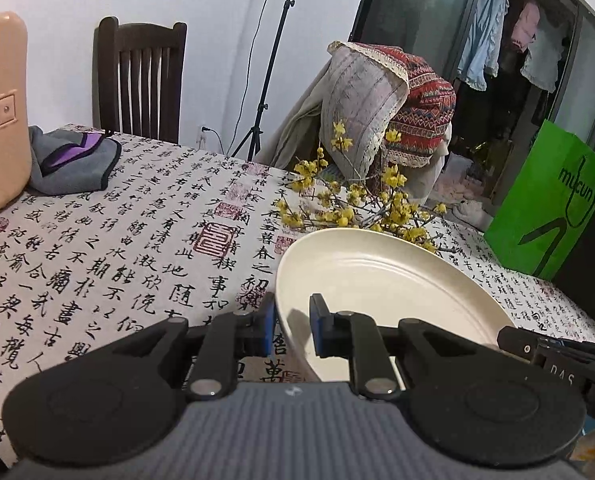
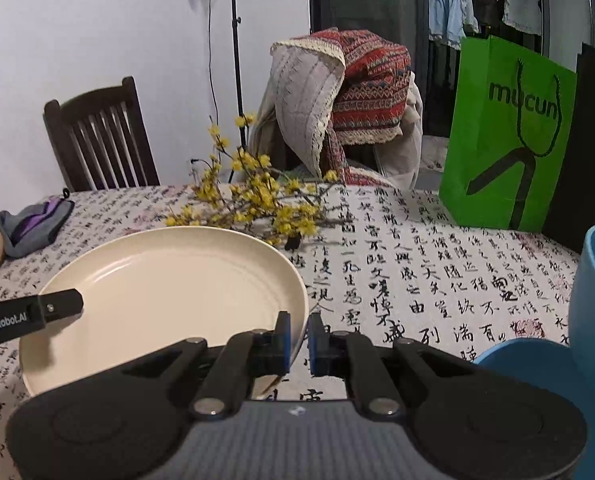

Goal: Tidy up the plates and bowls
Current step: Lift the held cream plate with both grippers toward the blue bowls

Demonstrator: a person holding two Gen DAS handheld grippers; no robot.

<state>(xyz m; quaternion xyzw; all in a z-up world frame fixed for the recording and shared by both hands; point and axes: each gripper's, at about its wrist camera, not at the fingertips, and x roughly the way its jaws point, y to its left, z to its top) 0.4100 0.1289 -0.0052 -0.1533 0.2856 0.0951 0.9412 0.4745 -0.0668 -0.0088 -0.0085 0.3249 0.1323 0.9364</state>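
Plate near rim hidden behind left gripper.

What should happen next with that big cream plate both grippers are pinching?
Probably carry the round cream plate level toward the blue bowls: left gripper and right gripper each clamp opposite rims, and it looks lifted off the calligraphy tablecloth.
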